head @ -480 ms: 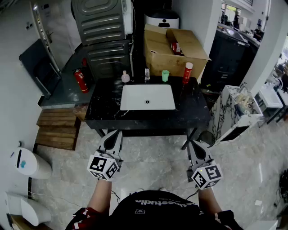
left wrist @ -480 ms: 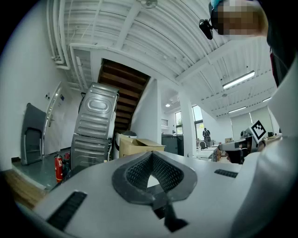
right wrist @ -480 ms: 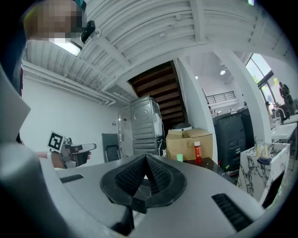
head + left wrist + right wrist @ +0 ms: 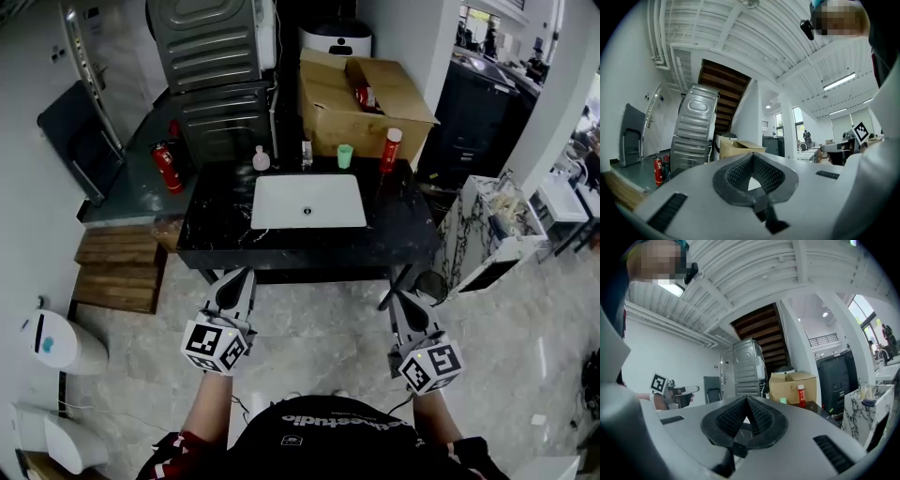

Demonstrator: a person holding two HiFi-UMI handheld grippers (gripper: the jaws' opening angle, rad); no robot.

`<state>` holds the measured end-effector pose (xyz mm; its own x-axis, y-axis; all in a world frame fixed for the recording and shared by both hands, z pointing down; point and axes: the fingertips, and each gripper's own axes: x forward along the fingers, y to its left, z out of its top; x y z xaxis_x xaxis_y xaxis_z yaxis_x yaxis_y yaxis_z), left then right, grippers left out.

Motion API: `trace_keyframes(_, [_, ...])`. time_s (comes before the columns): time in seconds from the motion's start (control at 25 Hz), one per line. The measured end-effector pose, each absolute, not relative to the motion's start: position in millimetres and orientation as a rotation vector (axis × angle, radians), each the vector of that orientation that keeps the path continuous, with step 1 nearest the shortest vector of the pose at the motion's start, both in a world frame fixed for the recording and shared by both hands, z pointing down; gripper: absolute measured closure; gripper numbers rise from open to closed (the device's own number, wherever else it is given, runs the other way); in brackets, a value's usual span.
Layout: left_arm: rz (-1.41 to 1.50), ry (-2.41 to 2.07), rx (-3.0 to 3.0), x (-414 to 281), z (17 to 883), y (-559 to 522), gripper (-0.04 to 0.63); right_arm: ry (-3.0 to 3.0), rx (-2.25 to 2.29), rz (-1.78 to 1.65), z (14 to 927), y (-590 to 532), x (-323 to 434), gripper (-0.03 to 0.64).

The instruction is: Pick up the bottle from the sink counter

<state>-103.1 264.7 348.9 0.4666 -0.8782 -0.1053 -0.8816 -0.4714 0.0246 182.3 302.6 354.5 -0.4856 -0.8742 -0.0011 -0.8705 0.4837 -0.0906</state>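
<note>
A stack of grey appliances (image 4: pixel 211 66) and an open cardboard box (image 4: pixel 342 117) stand behind the black marble sink counter (image 4: pixel 405 230), which has a white basin (image 4: pixel 281 208) set in its middle. The person stands back from the counter's front edge, with both grippers held low over the floor and pointing towards it.

The left gripper (image 4: pixel 236 279) has its jaws pressed together with nothing between them. The right gripper (image 4: pixel 399 302) is closed and empty in the same way.

The likeliest target is the red bottle (image 4: pixel 389 150) with a white cap. It stands upright at the counter's back right corner, just in front of the box, so its long axis is vertical. It lies ahead of the right gripper and almost in line with it, well apart and across the full depth of the counter. The right hand looks the nearer one for a level, side-on approach.

A green cup (image 4: pixel 344 157) sits behind the basin. A small pink bottle (image 4: pixel 262 159) stands at the back left, closer to the left gripper's side.
</note>
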Motion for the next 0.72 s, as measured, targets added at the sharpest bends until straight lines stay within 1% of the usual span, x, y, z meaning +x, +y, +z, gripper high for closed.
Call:
trace_keyframes(0.28, [0.164, 1.588, -2.65, -122, 346, 256, 0.581, 2.619, -1.609, -0.118, 352, 291, 175, 0.579])
trace_keyframes(0.72, [0.145, 1.573, -2.674, -167, 363, 235, 0.582, 2.642, -1.607, -0.128, 359, 272, 122, 0.58])
